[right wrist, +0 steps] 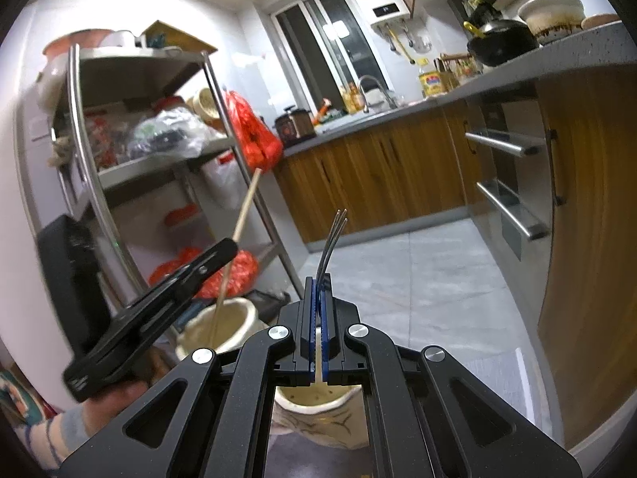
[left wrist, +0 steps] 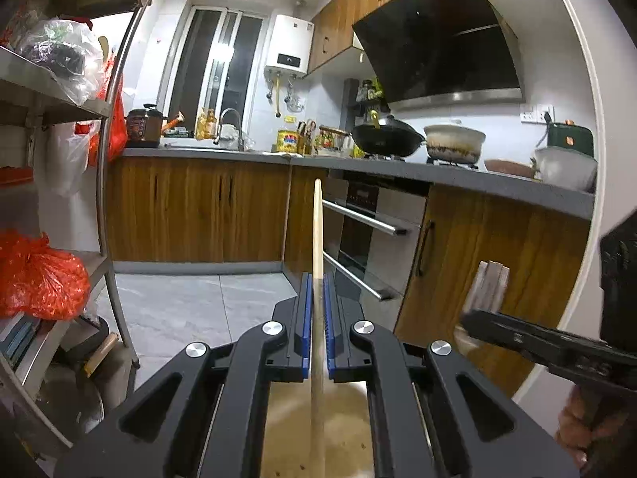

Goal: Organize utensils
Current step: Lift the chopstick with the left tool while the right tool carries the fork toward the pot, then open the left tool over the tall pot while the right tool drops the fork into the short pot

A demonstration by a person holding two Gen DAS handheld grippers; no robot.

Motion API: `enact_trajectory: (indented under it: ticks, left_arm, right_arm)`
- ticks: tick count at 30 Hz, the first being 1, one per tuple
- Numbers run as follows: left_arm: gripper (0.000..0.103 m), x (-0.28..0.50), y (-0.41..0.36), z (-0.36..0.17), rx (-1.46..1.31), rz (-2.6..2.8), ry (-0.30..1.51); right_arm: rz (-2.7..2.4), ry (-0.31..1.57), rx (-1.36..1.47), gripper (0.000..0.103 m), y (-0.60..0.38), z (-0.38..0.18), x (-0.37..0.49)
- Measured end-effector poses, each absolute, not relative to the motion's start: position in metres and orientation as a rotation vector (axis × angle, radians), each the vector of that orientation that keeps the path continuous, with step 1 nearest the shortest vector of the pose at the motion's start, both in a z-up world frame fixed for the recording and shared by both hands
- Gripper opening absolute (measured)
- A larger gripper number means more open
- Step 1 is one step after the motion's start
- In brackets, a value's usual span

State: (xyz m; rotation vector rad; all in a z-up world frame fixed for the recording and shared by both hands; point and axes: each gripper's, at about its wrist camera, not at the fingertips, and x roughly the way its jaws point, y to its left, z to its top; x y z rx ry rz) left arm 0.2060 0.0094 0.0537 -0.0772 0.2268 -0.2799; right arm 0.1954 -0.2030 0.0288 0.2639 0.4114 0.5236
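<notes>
My left gripper (left wrist: 317, 283) is shut on a long wooden chopstick (left wrist: 317, 231) that points up and forward. Its lower end hangs over the beige inside of a ceramic holder (left wrist: 286, 418). In the right wrist view the same left gripper (right wrist: 225, 249) holds the chopstick (right wrist: 247, 199) slanted, its lower end inside a cream ceramic holder (right wrist: 239, 316). My right gripper (right wrist: 317, 283) is shut on a metal fork (right wrist: 334, 235), tines up, above a second cream holder (right wrist: 318, 410). The left wrist view shows the right gripper (left wrist: 473, 316) with the blurred fork tines (left wrist: 491, 283).
A steel shelf rack (right wrist: 103, 183) with bags stands at the left. Wooden cabinets (left wrist: 191, 211) and an oven with bar handles (left wrist: 366, 219) line the far and right sides under a grey counter (left wrist: 438, 175) with pots. Grey floor tiles (right wrist: 398, 279) lie between. A hand (left wrist: 573, 434) grips the right tool.
</notes>
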Motion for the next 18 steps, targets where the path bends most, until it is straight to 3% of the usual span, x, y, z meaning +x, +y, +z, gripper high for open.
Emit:
enact_trajectory:
  ticks: [18]
  left_arm:
    - [0.005,0.190,0.010,0.040,-0.033,-0.228,0.306]
  right_arm:
    - [0.476,0.422,0.249,0.003,-0.210,0.023,0.201]
